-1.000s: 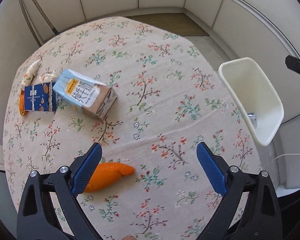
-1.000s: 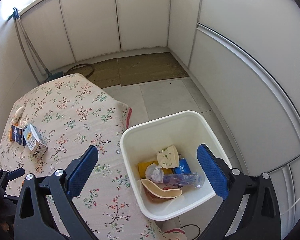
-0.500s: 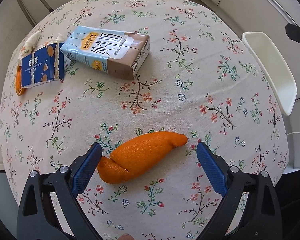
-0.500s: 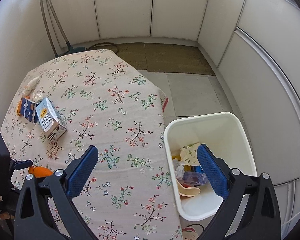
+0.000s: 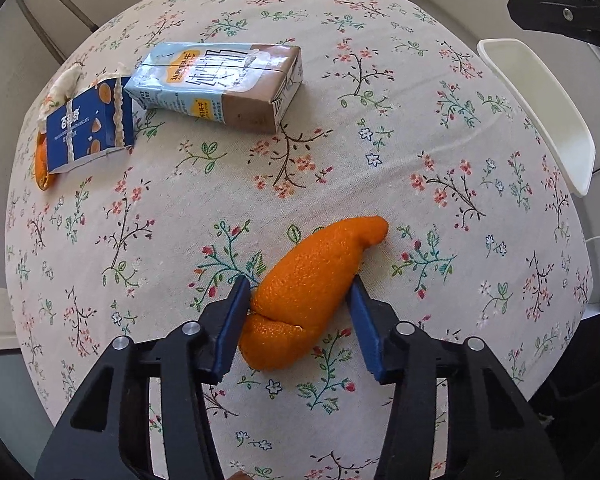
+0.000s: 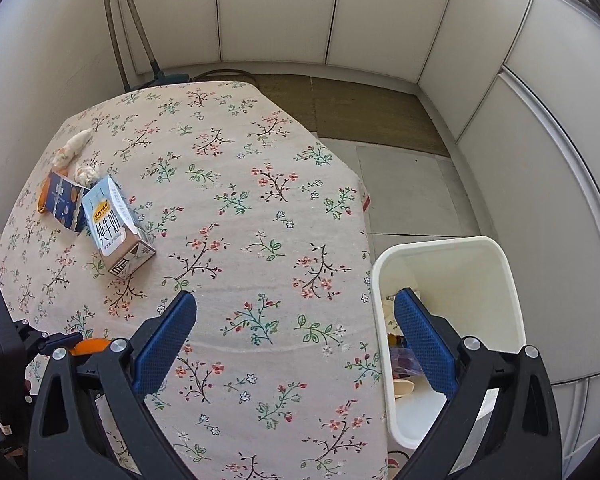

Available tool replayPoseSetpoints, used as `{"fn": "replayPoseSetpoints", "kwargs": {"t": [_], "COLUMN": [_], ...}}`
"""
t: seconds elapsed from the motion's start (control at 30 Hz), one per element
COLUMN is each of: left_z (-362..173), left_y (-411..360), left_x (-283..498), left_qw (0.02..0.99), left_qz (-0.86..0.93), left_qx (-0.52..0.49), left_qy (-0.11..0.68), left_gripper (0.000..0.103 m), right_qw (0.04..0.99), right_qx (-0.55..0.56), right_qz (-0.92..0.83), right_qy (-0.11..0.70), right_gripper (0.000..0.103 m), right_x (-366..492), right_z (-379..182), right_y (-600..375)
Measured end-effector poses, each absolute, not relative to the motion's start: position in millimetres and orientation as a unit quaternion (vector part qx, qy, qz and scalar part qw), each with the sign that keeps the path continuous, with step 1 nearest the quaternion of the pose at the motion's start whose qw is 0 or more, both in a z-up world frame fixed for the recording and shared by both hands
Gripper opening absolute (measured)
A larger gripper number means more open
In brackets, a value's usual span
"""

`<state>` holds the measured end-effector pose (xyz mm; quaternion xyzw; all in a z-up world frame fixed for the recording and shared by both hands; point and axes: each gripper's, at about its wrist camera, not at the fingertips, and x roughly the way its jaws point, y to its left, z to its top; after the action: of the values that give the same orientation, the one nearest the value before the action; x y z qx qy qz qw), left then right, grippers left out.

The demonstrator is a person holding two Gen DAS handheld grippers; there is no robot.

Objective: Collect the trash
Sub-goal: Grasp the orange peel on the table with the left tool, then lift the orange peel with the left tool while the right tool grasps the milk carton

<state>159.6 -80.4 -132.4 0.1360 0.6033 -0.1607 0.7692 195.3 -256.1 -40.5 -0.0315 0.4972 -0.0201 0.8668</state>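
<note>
Orange, pebbled curl of citrus peel (image 5: 312, 288) lies on the bench between the blue pads of the left tool (image 5: 300, 320). Jaws closing; left pad touches the peel's fold, right pad at or just off its flank, so not a firm clamp yet.

Risks, my read:
- Peel is curved and springy: it may flatten or roll out sideways as the pads squeeze.
- Grip sits near the thick folded end, long tail sticking forward, so it could pivot and droop on lift.
- Pads are low to the cloth: they could pinch a fold of it and drag it.

Right tool (image 6: 296, 340) has its pads wide apart with nothing between, hovering over the bench edge next to the white plastic bin (image 6: 512, 304), which stands on the floor just beside the bench and already has rubbish in it.

Still on the bench, well apart from the peel: pale blue and brown milk carton (image 5: 224, 84) on its side, torn dark blue biscuit box (image 5: 88, 128) touching it, another orange peel scrap (image 5: 40, 164) under the box, crumpled white tissue (image 5: 66, 80) behind.

Bench wears a cream floral tablecloth (image 5: 420, 140). Room: white panelled walls, grey tile floor, brown mat, mop handles in the corner.
</note>
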Motion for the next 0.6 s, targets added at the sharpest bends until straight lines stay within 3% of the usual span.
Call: {"fn": "replayPoseSetpoints", "kwargs": {"t": [0.3,0.6], "left_z": [-118,-66], "left_y": [-51,-4], "left_x": [156,161], "left_qw": [0.782,0.815], "left_qz": [-0.154,-0.09], "left_qx": [0.064,-0.03], "left_qy": [0.601,0.572], "left_gripper": [0.026,0.025], "right_qw": [0.871,0.886], "right_qx": [-0.045,-0.085], "right_qz": [0.015,0.073], "right_qy": [0.49,0.45], "right_gripper": [0.096,0.096], "right_x": [214,234], "right_z": [-43,-43], "right_y": [-223,-153]}}
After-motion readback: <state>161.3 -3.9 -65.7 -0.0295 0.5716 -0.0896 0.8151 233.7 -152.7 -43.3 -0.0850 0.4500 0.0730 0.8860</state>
